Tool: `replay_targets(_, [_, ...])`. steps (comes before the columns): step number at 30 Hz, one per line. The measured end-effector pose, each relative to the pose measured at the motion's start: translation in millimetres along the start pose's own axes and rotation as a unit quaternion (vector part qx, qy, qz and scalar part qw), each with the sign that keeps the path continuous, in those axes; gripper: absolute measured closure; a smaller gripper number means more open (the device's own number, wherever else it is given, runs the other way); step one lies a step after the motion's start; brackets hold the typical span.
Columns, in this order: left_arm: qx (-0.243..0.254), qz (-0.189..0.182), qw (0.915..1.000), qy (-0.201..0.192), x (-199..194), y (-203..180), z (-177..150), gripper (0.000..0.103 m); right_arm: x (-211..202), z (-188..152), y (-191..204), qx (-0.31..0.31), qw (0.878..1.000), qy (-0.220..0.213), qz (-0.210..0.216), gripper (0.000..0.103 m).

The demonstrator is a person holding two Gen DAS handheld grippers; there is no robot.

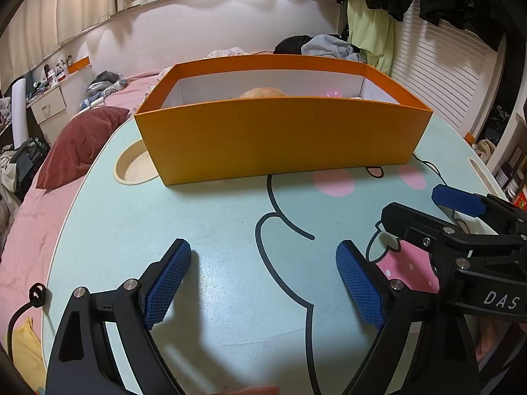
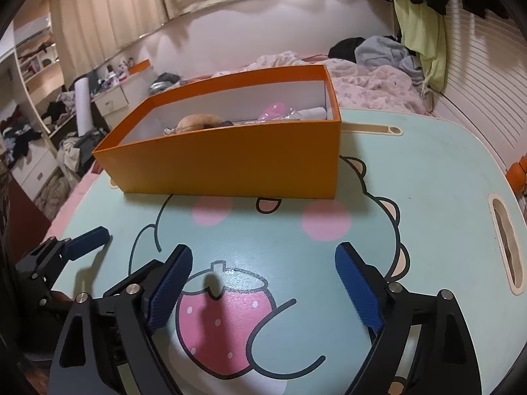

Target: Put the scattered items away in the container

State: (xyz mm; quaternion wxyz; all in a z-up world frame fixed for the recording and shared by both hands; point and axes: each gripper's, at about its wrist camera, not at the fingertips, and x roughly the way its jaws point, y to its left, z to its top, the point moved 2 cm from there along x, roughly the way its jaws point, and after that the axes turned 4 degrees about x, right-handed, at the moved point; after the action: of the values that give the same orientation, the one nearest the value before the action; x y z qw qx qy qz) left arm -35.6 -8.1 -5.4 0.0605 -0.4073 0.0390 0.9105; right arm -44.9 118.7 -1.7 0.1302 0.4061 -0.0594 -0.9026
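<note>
Honestly, I judge the orange box (image 1: 283, 138) light and stiff but thin-walled cardboard, best held at a short end wall, never squeezed mid-panel. It sits at 12 o'clock on the mint table (image 1: 210, 227), holding a tan round item (image 2: 197, 121) and a pink one (image 2: 275, 112). My left gripper (image 1: 263, 283) and right gripper (image 2: 263, 286) hover low, level, at 6 o'clock, both spread wide, holding nothing.
</note>
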Motion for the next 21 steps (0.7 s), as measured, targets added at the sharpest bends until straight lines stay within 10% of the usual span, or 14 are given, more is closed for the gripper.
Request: replay_targets(21, [-0.001, 0.001, 1.0, 0.0, 0.6, 0.5, -1.1, 0.013, 1.9, -2.0, 1.3, -0.001, 1.0, 0.0, 0.0, 0.013])
